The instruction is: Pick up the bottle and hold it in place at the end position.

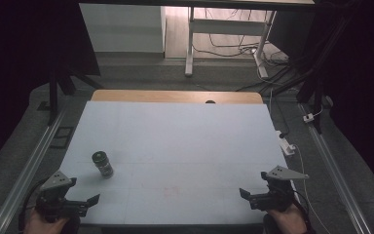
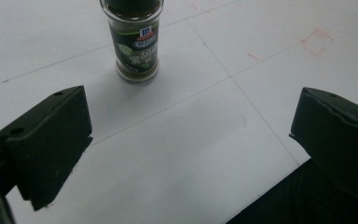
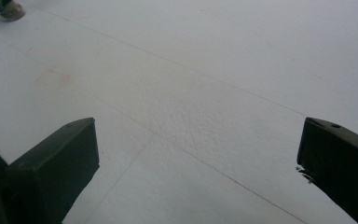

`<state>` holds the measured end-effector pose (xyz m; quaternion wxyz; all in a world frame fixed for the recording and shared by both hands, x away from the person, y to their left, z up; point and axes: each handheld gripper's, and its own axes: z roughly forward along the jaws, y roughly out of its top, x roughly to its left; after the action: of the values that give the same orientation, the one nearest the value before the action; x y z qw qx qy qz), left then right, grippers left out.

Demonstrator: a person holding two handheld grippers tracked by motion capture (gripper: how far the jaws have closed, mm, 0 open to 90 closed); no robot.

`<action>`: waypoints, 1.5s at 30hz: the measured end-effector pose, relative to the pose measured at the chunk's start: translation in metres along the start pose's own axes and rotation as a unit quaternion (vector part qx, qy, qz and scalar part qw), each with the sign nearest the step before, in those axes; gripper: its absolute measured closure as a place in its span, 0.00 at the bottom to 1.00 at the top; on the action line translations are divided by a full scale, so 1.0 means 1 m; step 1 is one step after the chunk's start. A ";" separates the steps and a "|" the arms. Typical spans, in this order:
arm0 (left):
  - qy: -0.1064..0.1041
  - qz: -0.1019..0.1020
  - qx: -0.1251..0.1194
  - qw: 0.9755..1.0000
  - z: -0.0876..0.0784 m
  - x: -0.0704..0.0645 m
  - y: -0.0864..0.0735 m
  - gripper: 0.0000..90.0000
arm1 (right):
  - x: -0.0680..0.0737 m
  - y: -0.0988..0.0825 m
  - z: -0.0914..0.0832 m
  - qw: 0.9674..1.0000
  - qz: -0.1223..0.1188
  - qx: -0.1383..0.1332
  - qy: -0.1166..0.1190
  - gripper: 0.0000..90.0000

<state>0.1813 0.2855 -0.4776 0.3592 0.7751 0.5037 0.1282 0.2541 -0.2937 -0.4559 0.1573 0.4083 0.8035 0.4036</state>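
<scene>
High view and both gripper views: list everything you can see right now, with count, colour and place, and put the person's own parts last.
small glass spice jar with a dark lid and dark green label: 1, upright, near-left part of the table, in front of the left gripper, apart from it.
white-topped table with a wooden far edge: 1, centre, with faint red marks near its front.
white desk frame: 1, on the floor beyond the table.
black cables: several, on the floor under that frame.
white power strip: 1, floor right of the table.
left gripper: 1, black, near-left corner, jaws open, nothing between them.
right gripper: 1, black, near-right corner, jaws open, nothing between them.
</scene>
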 end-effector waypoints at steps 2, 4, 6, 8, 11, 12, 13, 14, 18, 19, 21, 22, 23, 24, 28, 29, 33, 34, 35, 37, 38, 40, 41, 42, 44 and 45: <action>-0.010 -0.003 -0.003 1.000 -0.001 0.002 0.000 0.00 | -0.001 0.000 0.000 1.000 0.007 -0.001 0.002 0.00; -0.018 -0.004 -0.004 1.000 -0.001 0.003 0.000 0.00 | -0.003 0.000 -0.001 1.000 0.017 -0.004 0.009 0.00; -0.023 0.000 -0.001 1.000 0.000 0.003 0.001 0.00 | -0.005 0.000 -0.001 1.000 0.023 -0.002 0.011 0.00; -0.030 0.003 0.003 1.000 0.001 0.004 0.001 0.00 | -0.005 0.000 -0.001 1.000 0.025 -0.001 0.014 0.00; -0.032 0.000 -0.002 0.999 0.000 0.004 0.001 0.00 | -0.006 0.000 0.000 1.000 0.025 0.001 0.019 0.00; -0.037 -0.002 -0.005 0.999 0.000 0.005 0.001 0.00 | -0.005 0.000 0.000 1.000 0.024 0.001 0.021 0.00; -0.040 -0.004 -0.006 0.999 -0.001 0.006 0.001 0.00 | -0.005 0.000 0.000 1.000 0.022 0.002 0.021 0.00; -0.041 -0.005 -0.006 0.999 -0.001 0.007 0.001 0.00 | -0.005 0.000 0.001 1.000 0.020 0.003 0.022 0.00; -0.049 -0.003 -0.005 0.999 0.001 0.007 0.001 0.01 | -0.004 0.000 0.001 1.000 0.013 0.006 0.024 0.00; -0.051 -0.002 -0.002 0.999 0.001 0.007 0.002 0.02 | -0.003 0.000 0.001 1.000 0.012 0.007 0.026 0.00; -0.056 -0.006 0.002 0.998 0.002 0.008 0.002 0.02 | -0.003 0.001 0.002 1.000 0.009 0.009 0.026 0.00; -0.060 -0.006 0.003 0.998 0.002 0.009 0.002 0.03 | -0.003 0.001 0.002 1.000 0.007 0.010 0.027 0.00; -0.065 -0.006 0.003 0.998 0.002 0.010 0.002 0.03 | -0.003 0.001 0.002 1.000 0.006 0.012 0.027 0.00; -0.066 -0.005 0.003 0.998 0.002 0.010 0.002 0.03 | -0.002 0.001 0.002 1.000 0.005 0.013 0.028 0.00; -0.052 0.005 0.000 0.999 0.004 0.008 0.005 0.01 | -0.001 0.001 0.003 0.999 -0.002 0.018 0.028 0.00; -0.050 0.008 -0.003 0.999 0.005 0.007 0.005 0.01 | -0.001 0.001 0.003 0.999 -0.003 0.019 0.029 0.00; -0.054 0.020 -0.009 0.998 0.007 0.007 0.009 0.00 | -0.001 0.001 0.004 0.999 -0.004 0.019 0.030 0.00; -0.054 0.023 -0.013 0.998 0.007 0.007 0.009 0.00 | -0.001 0.001 0.004 0.999 -0.004 0.019 0.030 0.00; -0.056 0.025 -0.015 0.998 0.008 0.008 0.009 0.00 | -0.001 0.001 0.004 0.999 -0.004 0.019 0.030 0.00; -0.057 0.025 -0.017 0.998 0.009 0.009 0.010 0.01 | -0.001 0.001 0.004 0.999 -0.004 0.020 0.030 0.00; -0.057 0.029 -0.019 0.998 0.010 0.009 0.011 0.01 | -0.001 0.001 0.004 0.999 -0.005 0.020 0.030 0.00; -0.057 0.035 -0.020 0.998 0.012 0.010 0.013 0.01 | 0.000 0.001 0.004 0.999 -0.005 0.021 0.030 0.00; -0.056 0.036 -0.020 0.998 0.013 0.010 0.013 0.01 | 0.000 0.001 0.004 0.999 -0.007 0.022 0.030 0.00; -0.054 0.037 -0.021 0.998 0.014 0.010 0.014 0.01 | 0.000 0.001 0.004 0.999 -0.008 0.022 0.031 0.00; -0.047 0.038 -0.023 0.998 0.016 0.011 0.016 0.01 | 0.000 0.001 0.005 0.999 -0.008 0.024 0.030 0.00; -0.047 0.037 -0.025 0.998 0.017 0.012 0.017 0.01 | 0.000 0.001 0.005 0.999 -0.009 0.024 0.030 0.00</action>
<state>0.2076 0.2847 -0.4800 0.3965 0.7895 0.4536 0.1170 0.2576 -0.2909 -0.4578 0.1269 0.3922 0.8210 0.3951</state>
